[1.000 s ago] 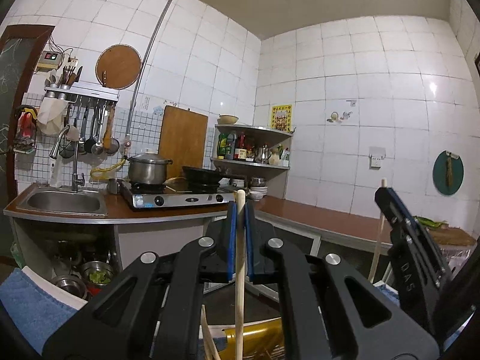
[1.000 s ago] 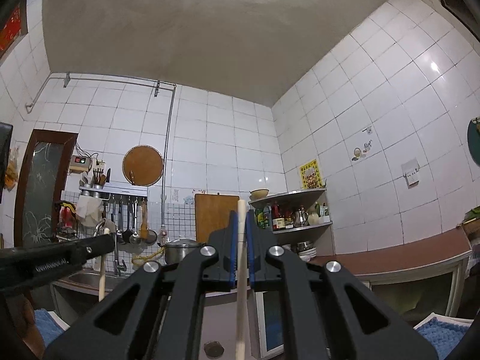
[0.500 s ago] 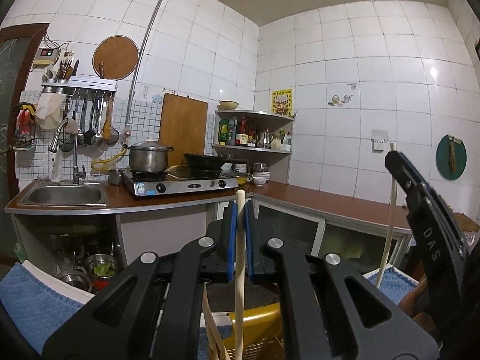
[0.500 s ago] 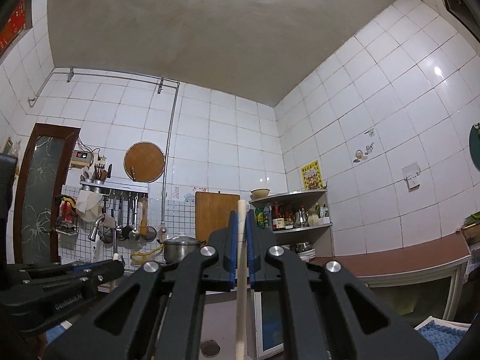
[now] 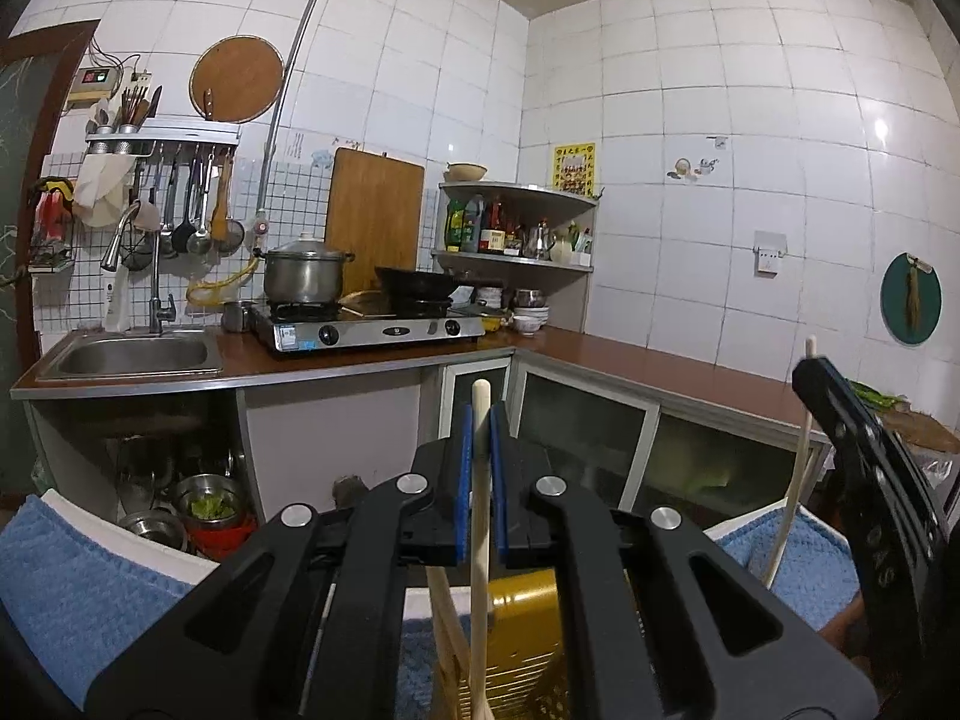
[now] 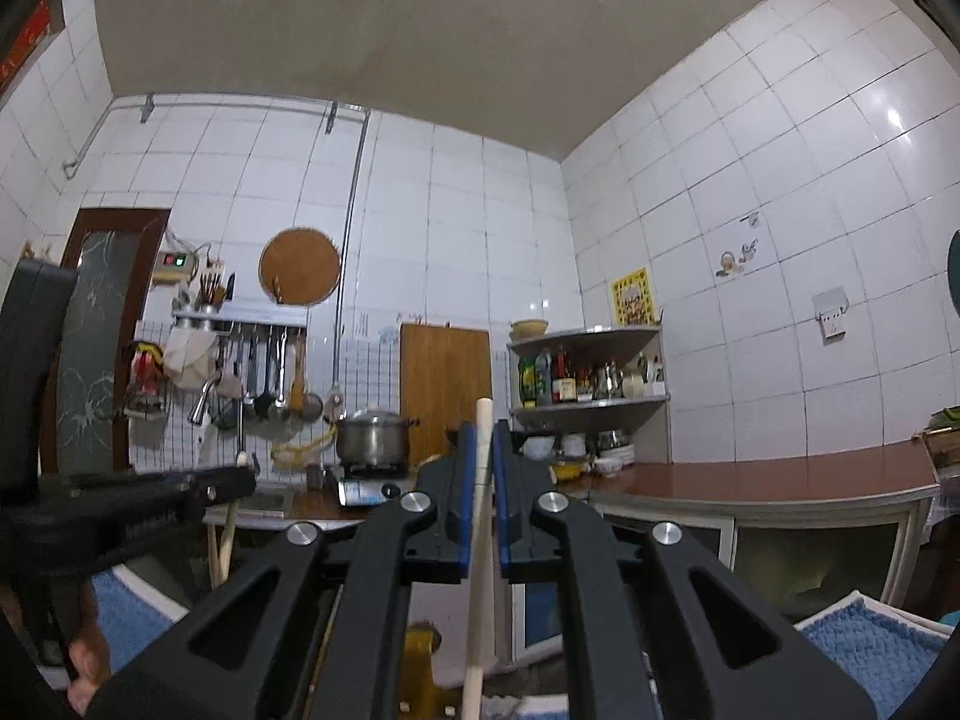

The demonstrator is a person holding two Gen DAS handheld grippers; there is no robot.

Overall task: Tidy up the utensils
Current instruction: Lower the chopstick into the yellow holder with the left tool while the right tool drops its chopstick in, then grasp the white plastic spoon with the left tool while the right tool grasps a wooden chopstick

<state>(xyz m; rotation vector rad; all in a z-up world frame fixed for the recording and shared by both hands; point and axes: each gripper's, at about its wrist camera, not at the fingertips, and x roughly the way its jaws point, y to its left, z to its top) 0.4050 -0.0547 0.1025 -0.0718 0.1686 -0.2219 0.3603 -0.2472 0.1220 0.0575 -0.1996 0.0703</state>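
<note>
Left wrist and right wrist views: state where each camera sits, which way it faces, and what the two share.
Left wrist: sits behind the left claw, shut on a pale wooden stick; faces level toward the steel sink; the right claw shows at the right edge.
Right wrist: sits behind the right claw, shut on its own wooden stick; tilted up toward the ceiling; the left claw shows at left.
Shared: the lidded steel pot, rectangular wooden cutting board.

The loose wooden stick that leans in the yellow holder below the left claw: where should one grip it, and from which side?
Probably its upper shaft, from above. The loose stick is thin and round, leans left, and runs down into the yellow holder, so only the upper part is free. The left claw grips a second stick.
</note>
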